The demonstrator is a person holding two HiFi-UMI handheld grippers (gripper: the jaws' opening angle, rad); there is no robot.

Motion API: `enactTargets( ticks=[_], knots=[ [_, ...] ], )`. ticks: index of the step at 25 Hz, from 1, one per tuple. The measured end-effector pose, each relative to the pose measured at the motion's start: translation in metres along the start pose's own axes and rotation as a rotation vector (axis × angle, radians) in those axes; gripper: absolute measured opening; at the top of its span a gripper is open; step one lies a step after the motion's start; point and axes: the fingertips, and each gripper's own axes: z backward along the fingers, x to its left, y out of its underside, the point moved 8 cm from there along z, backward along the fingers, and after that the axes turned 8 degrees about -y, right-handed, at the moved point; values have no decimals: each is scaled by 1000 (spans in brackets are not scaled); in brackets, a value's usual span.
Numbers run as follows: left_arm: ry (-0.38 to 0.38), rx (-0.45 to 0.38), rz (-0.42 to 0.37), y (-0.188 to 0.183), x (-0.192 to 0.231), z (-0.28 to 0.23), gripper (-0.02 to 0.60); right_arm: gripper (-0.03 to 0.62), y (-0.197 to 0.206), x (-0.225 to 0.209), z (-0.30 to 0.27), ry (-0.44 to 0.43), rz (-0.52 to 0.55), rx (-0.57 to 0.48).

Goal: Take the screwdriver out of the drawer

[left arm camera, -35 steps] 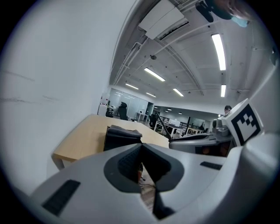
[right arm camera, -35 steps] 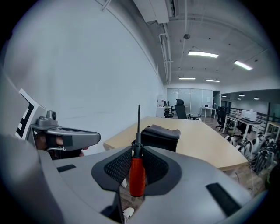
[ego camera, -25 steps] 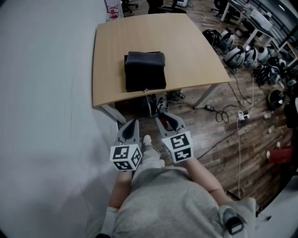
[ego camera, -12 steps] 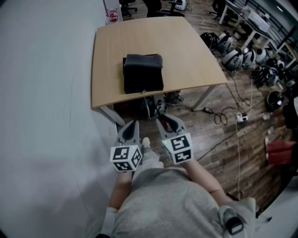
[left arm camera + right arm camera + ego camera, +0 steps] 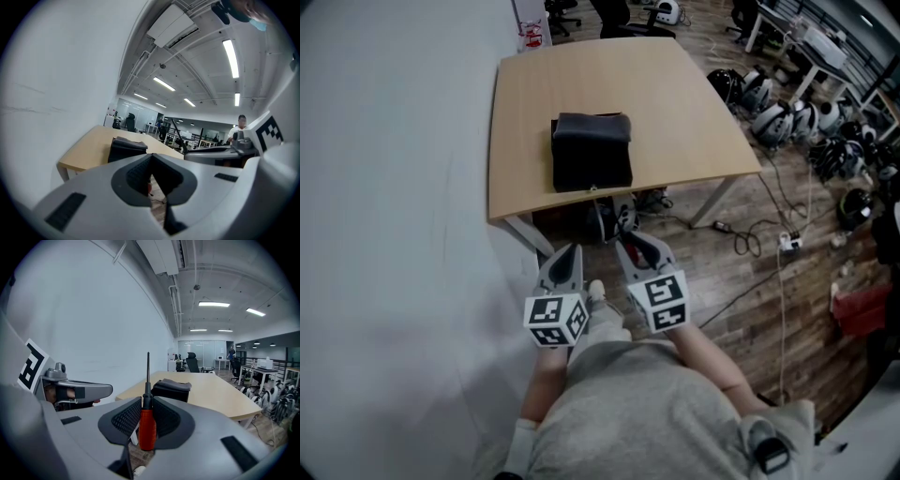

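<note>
My right gripper [image 5: 146, 405] is shut on the screwdriver [image 5: 147, 427], pads pressing its red handle; the thin dark shaft stands straight up above the jaws. In the head view, both grippers are held close to the person's body, in front of the table's near edge: the right gripper [image 5: 630, 246] and, beside it, the left gripper [image 5: 568, 253]. The left gripper [image 5: 151, 161] is shut with nothing in it. The black drawer box [image 5: 592, 150] sits on the wooden table [image 5: 675, 103] near its front edge; it also shows ahead as the black box [image 5: 172, 389].
A white wall [image 5: 394, 187] runs along the left. Dark wood floor lies to the right with cables and a power strip [image 5: 788, 240], and helmets [image 5: 778, 112] lie in a row. Office chairs stand behind the table. A person [image 5: 240, 123] stands far off.
</note>
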Motion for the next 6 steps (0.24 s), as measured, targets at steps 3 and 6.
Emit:
enactTargets(
  ticks=[3,6],
  knots=[
    [-1,0,0,2,1,-1,0,77,3,-1,-2,1,1,1],
    [-3,4,3,3,3,-4,0,77,4,-3,-5,0,0,6]
  ],
)
